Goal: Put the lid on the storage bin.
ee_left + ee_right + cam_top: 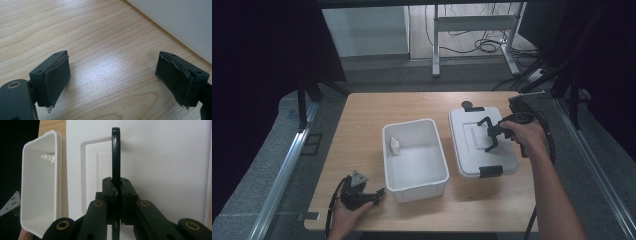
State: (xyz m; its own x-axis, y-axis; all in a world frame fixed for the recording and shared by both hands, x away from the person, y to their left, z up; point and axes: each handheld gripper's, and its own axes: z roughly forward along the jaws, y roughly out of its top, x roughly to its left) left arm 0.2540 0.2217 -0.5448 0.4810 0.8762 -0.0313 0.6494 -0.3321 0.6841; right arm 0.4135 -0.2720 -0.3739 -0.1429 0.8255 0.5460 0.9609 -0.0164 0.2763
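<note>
A white lid [469, 155] lies flat on the table, right of an open white bin [439, 155]. My right gripper [490, 140] is shut on the lid's thin black handle [115, 155], which stands up edge-on between the pads [108, 191]. The lid [162, 157] spreads out below it. Inside the bin [37, 195], against its left wall, stands a small white bottle [395, 145]; its nozzle [48, 158] faces the right gripper's camera. At the front left my left gripper [379, 193] rests low over the wood, open, with bare table between its pads [57, 75].
Black latches sit on the lid's near edge [490, 171] and far edge [472, 108]. The wooden table [362, 125] has free room at its left half and along the front. The bin's white wall [180, 22] is close ahead of the left gripper.
</note>
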